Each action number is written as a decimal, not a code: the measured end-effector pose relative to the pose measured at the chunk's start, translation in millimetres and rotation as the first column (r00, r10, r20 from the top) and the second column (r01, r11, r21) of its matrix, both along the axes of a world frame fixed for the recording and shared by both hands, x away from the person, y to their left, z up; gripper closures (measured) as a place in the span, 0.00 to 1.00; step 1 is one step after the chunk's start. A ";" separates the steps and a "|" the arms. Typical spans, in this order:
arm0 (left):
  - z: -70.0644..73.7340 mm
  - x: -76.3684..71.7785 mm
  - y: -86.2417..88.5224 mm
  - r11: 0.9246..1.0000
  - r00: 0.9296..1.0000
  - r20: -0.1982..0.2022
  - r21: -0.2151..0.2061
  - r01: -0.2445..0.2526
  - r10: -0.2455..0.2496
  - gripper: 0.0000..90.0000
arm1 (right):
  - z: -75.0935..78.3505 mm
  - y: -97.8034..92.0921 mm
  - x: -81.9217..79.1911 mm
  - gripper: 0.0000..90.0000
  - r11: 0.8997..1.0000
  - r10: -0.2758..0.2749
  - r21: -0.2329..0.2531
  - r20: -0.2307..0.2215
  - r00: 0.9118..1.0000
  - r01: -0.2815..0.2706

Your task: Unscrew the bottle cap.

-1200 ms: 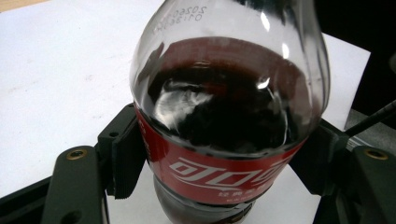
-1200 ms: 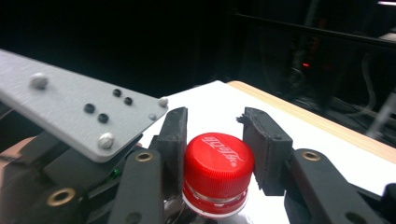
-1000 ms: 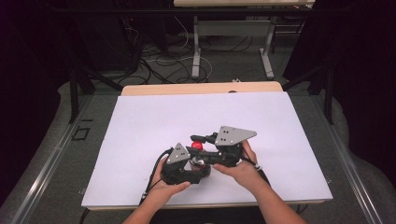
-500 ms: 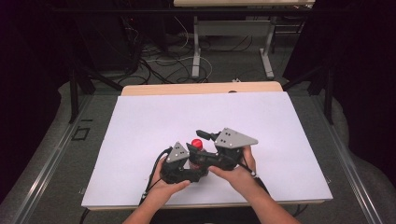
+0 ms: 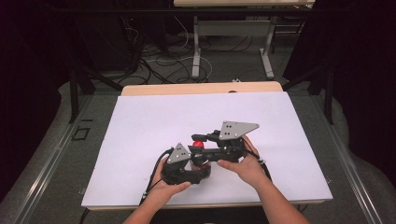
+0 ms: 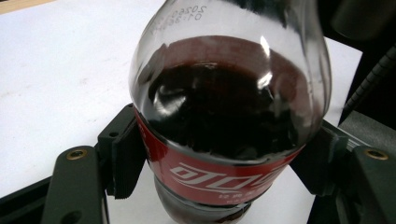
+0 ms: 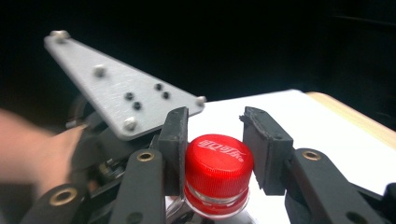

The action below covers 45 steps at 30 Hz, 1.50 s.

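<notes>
A cola bottle [image 6: 229, 107] with dark drink and a red label stands upright on the white tabletop [image 5: 154, 121], near its front middle. My left gripper [image 6: 224, 154] is shut on the bottle's body at the label, one black jaw on each side. In the high view the left gripper [image 5: 200, 167] sits low beside the bottle, with a hand behind it. The red cap [image 7: 219, 163] sits between the jaws of my right gripper [image 7: 217, 140], which press on its two sides. From above, the right gripper [image 5: 194, 143] reaches in from the right at the cap [image 5: 199, 138].
The white sheet covers most of the table, with a bare wooden strip [image 5: 201, 88] along the far edge. Beyond it are table legs [image 5: 196, 51] and loose cables [image 5: 154, 60] on the floor. Both forearms come in over the front edge.
The right gripper has shifted left and down onto the cap. The left gripper and the bottle have stayed where they were.
</notes>
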<state>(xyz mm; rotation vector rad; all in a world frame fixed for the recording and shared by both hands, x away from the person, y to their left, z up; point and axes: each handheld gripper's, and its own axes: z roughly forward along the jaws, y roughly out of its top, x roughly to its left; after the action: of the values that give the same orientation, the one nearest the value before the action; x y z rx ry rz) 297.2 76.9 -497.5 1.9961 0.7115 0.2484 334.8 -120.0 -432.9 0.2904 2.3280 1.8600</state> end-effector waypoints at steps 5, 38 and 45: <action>-0.2 1.6 1.2 1.000 1.000 -0.016 0.006 -0.015 0.015 0.33 | 0.7 5.5 -17.8 0.52 0.977 -0.212 0.036 0.006 0.977 0.211; 1.0 0.8 1.8 1.000 1.000 -0.007 0.008 -0.018 0.018 0.33 | -0.9 20.3 -38.4 0.59 0.927 -0.375 0.026 0.034 0.926 0.374; 0.4 0.6 1.6 1.000 1.000 -0.005 0.013 -0.014 0.014 0.33 | -2.8 18.8 -36.0 0.68 0.926 -0.378 -0.008 0.057 0.924 0.379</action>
<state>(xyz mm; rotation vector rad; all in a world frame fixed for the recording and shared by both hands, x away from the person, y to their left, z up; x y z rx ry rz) 297.8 78.5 -497.2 2.0057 0.7289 0.2572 298.8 -101.2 -435.7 0.6296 2.0696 1.6338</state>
